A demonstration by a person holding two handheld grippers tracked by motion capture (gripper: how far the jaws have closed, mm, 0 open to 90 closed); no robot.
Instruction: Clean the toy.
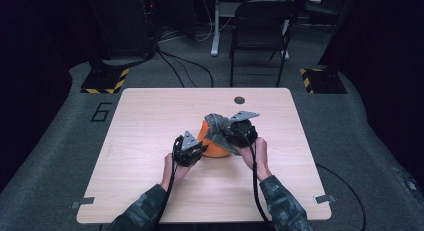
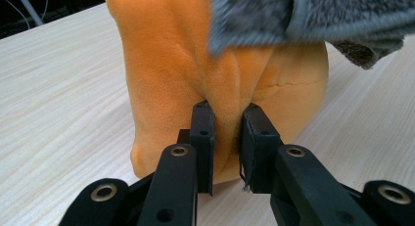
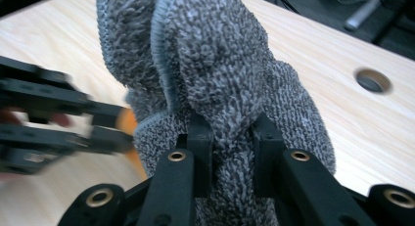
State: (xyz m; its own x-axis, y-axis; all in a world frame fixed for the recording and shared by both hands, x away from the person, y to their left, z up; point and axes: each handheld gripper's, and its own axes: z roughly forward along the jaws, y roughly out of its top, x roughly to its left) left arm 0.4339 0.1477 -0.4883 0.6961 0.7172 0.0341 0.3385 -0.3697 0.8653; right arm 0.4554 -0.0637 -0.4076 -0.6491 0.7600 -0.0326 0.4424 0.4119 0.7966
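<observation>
Mid-surface (image 1: 150, 126), the left tongs (image 2: 226, 138) pinch a fold of the orange cloth (image 2: 195, 64) while the right tongs (image 3: 230, 138) clamp the grey towel (image 3: 215, 64) draped over it. Looks like separating the two; next, probably lift the towel clear while orange stays pinned.

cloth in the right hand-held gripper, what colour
Grey cloth; the right gripper view shows it best.

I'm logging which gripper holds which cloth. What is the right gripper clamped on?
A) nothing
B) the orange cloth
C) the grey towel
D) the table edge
C: in the right gripper view the right gripper has its jaws pinched on a fold of the grey towel.
</observation>
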